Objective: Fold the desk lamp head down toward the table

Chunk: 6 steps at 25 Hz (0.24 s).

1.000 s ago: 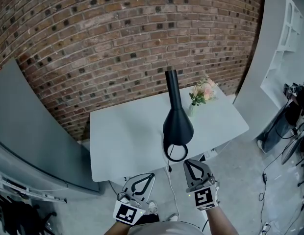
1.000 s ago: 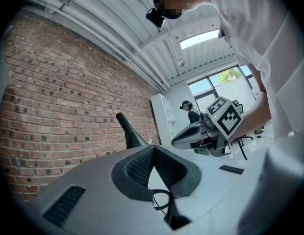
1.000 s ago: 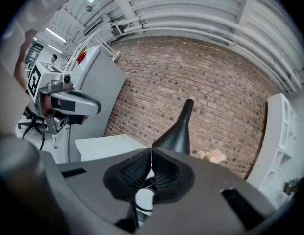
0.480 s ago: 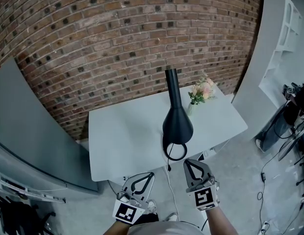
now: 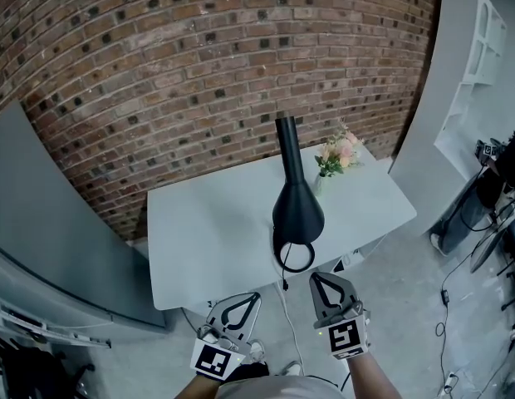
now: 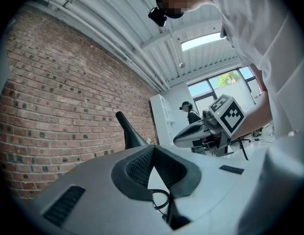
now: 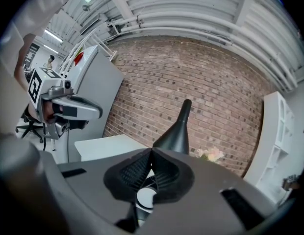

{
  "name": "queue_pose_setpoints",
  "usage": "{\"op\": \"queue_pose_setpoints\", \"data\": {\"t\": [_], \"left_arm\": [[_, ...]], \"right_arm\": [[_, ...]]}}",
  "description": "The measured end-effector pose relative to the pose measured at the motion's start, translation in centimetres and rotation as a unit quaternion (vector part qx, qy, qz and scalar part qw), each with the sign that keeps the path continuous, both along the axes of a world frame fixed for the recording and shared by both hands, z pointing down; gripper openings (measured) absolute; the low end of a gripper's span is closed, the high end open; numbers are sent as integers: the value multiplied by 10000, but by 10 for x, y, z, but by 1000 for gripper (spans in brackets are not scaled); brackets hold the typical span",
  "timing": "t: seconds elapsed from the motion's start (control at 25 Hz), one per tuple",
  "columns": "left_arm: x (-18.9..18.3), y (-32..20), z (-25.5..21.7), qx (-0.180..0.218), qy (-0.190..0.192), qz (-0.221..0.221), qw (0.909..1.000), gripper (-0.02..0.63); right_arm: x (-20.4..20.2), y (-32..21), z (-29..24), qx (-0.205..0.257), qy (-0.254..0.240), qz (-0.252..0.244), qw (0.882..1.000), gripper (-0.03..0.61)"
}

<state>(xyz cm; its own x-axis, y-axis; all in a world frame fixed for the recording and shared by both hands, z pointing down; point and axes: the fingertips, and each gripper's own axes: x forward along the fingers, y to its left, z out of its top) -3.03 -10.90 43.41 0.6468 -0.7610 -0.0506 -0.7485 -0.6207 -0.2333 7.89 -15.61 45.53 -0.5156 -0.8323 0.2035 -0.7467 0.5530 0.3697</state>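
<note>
A black desk lamp point(image 5: 297, 210) stands near the front edge of the white table point(image 5: 199, 239). It has a ring base point(image 5: 296, 257), a flared cone and a narrow tube point(image 5: 287, 144) that points upward. The lamp point(image 7: 177, 130) rises just beyond the right jaws in the right gripper view, and the lamp point(image 6: 128, 130) shows past the left jaws in the left gripper view. My left gripper point(image 5: 257, 297) and right gripper point(image 5: 316, 276) hover side by side in front of the table, both shut on nothing, apart from the lamp.
A small vase of pink flowers point(image 5: 340, 153) stands on the table behind and to the right of the lamp. A cable point(image 5: 286, 293) hangs from the lamp base over the table edge. A brick wall point(image 5: 199, 73) backs the table; grey panels flank it.
</note>
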Motion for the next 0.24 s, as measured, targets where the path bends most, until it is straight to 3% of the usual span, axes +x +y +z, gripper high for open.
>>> {"op": "queue_pose_setpoints", "data": {"t": [0.12,0.24], "left_arm": [[1,0,0,-58,129,-5,9999,8],[2,0,0,39,26,58,10000,8]], "right_arm": [[3,0,-1,-23,22,44,10000,18],[2,1,-3,35,-18,53,10000,17]]}}
